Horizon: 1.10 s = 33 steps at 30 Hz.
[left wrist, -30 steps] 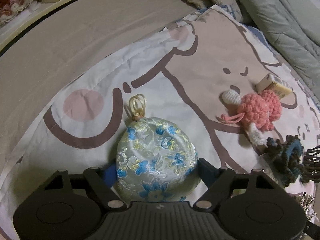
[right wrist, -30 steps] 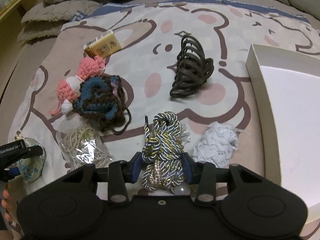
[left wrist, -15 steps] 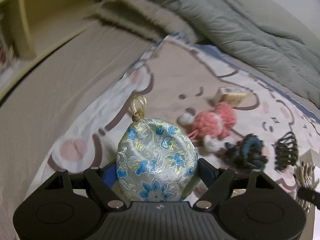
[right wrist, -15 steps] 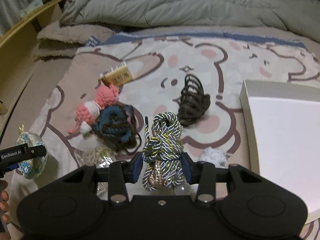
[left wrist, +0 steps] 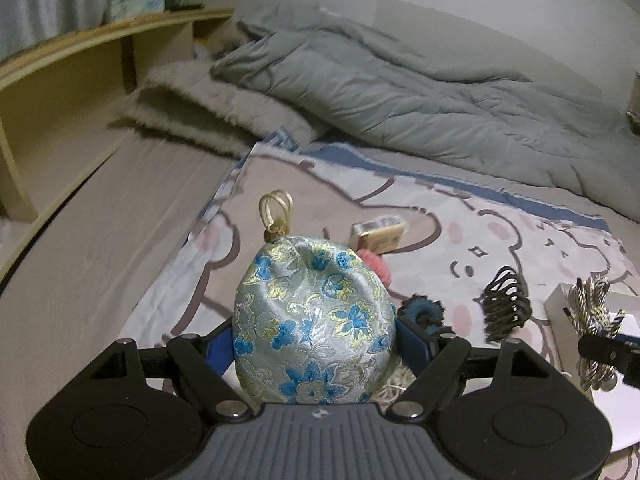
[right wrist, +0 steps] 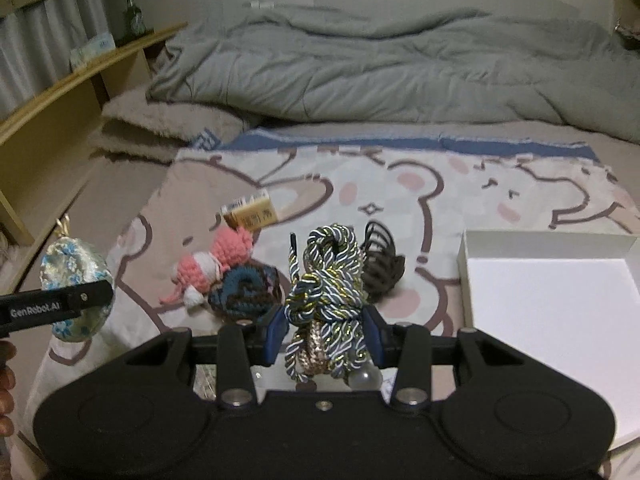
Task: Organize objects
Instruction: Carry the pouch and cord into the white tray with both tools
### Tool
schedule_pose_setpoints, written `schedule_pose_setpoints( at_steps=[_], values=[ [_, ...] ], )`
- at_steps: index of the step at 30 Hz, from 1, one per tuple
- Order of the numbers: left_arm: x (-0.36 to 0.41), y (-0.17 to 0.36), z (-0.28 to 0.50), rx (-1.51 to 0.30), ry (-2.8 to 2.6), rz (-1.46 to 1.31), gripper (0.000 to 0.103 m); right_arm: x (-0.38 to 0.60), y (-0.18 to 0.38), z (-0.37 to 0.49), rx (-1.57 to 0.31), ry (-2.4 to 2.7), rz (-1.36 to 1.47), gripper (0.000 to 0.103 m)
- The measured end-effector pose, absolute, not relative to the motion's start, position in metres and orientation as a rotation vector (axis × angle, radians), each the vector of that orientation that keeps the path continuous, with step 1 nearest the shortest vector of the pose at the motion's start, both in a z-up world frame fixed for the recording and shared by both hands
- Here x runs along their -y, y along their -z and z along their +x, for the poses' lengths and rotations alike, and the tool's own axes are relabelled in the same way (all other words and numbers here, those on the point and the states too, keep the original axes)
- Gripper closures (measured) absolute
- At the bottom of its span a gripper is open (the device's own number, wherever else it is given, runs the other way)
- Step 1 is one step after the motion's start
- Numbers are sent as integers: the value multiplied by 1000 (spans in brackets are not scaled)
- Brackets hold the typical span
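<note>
Left wrist view: your left gripper (left wrist: 316, 336) has lifted the brocade pouch (left wrist: 314, 320), clamped, off the blanket (left wrist: 500, 236).

Right wrist view: your right gripper (right wrist: 326, 330) has raised the pinched cord bundle (right wrist: 328, 300); white box (right wrist: 552, 300) waits at three o'clock.

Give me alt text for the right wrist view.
The right hand-held gripper grips a bundle of twisted cord above a bear-print blanket, with an open white box at right. At left, the other hand-held gripper holds a floral pouch.

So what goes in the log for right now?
left tool: shut on blue-flowered silk pouch | right tool: shut on twisted striped cord bundle
</note>
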<state>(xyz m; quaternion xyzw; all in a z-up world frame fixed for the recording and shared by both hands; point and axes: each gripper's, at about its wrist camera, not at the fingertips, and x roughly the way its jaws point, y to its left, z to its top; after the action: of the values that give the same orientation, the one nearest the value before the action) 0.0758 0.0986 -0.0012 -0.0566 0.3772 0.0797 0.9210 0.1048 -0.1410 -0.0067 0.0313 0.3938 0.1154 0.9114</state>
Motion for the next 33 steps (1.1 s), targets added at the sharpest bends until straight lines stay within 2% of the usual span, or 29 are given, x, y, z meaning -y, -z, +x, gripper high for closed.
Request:
schedule_pose_setpoints(
  at_steps=[15, 33],
  values=[
    [-49, -30, 76, -718, -60, -109, 22, 157, -26, 90, -749, -258, -33, 60],
    [62, -50, 102, -682, 125, -125, 22, 258, -67, 89, -649, -121, 44, 60]
  ],
)
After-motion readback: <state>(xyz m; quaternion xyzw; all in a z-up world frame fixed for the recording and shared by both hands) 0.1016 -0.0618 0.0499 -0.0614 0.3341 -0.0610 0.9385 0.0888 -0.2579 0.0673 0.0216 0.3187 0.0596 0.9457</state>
